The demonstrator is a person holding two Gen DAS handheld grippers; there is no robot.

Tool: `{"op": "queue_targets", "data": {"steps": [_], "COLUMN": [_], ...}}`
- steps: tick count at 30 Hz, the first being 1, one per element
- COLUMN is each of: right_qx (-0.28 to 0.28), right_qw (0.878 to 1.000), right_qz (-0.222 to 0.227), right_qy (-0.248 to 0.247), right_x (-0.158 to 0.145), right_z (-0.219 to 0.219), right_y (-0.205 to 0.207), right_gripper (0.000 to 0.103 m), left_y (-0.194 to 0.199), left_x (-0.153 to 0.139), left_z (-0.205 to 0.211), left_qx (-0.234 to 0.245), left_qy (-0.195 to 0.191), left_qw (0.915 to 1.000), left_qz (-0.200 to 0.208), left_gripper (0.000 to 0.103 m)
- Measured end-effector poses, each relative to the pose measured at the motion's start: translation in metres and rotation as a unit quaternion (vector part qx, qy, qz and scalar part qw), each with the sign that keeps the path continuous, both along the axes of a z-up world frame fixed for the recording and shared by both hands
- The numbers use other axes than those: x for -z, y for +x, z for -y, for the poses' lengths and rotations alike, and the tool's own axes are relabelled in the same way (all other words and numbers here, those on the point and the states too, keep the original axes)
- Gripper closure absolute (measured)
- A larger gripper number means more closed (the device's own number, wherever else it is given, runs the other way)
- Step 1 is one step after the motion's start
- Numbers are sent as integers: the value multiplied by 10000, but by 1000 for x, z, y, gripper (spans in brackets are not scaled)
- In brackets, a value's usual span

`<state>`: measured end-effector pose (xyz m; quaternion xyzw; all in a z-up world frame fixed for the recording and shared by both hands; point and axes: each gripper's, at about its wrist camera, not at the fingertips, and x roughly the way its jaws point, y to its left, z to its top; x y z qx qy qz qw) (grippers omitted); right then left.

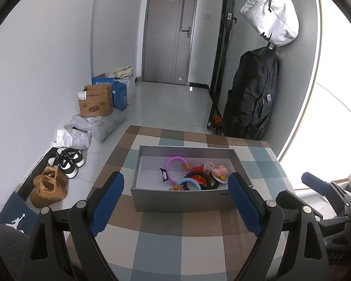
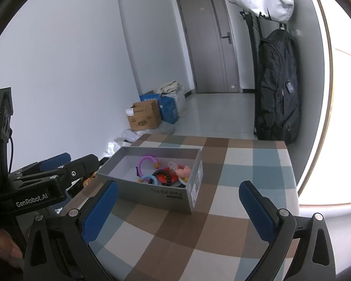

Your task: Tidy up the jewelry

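Blue-padded left gripper (image 1: 175,201) gapes wide, holding nothing; grey box (image 1: 182,199) of bracelets (image 1: 175,168) sits at twelve o'clock. Right gripper (image 2: 177,210) likewise spread, empty.

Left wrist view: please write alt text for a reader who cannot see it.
An open grey box sits on a checkered tablecloth, holding a purple ring, a blue ring, dark beads and a pink trinket. The left claw frames it, open and empty.
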<state>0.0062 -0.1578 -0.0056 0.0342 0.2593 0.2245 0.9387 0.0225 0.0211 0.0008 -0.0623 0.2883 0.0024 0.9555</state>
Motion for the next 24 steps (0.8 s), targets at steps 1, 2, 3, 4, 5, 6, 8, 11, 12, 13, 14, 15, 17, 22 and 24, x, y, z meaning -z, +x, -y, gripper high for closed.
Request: {"op": "queue_targets", "data": {"steps": [1,2,3,4,5,6,8,11,12,13,14,15,17,22,24], "right_qx": [-1,-3,-7,-8,-13,-17,-19,-15,-13,-9,-2,1,-1,-2,-1], "right_qw": [10000,10000,10000,10000,10000,10000,10000,10000,10000,10000,10000,10000,9999,9999,9999], "right_qz": [4,5,1,-4,-7,-12,-17,-20,-25,-37,-48,-58,-91,-129,-142], "right_qy": [-3,2,7,10,18,21,22,27,36,48,52,54,55,52,53], "right_x": [0,0,0,0,0,0,0,0,0,0,1,1,2,3,4], "right_z": [0,0,0,-1,-1,-1,-2,-2,-2,-2,-2,-3,-3,-4,-5], "right_y": [0,0,0,0,0,1,1,1,1,2,2,3,4,7,8], "right_gripper": [0,0,0,0,0,0,0,0,0,0,0,0,0,0,0], "left_y": [1,1,1,1,1,2,2,2,3,3,4,4,5,6,7], "left_x": [0,1,1,1,1,1,1,1,1,2,2,2,3,4,4], "left_z": [0,0,0,0,0,0,0,0,0,0,1,1,2,2,2], "left_qx": [1,2,0,3,9,9,20,25,30,32,31,38,50,125,109], "left_qy": [-6,-11,-14,-17,-18,-14,-26,-45,-52,-61,-68,-74,-74,-136,-139], "left_qw": [10000,10000,10000,10000,10000,10000,10000,10000,10000,10000,10000,9999,9999,9998,9998], "left_qz": [-8,-16,-23,-28,-28,-27,-30,-38,-46,-55,-59,-65,-74,-95,-89], "left_gripper": [15,15,15,15,15,15,15,15,15,15,15,15,15,15,15]}}
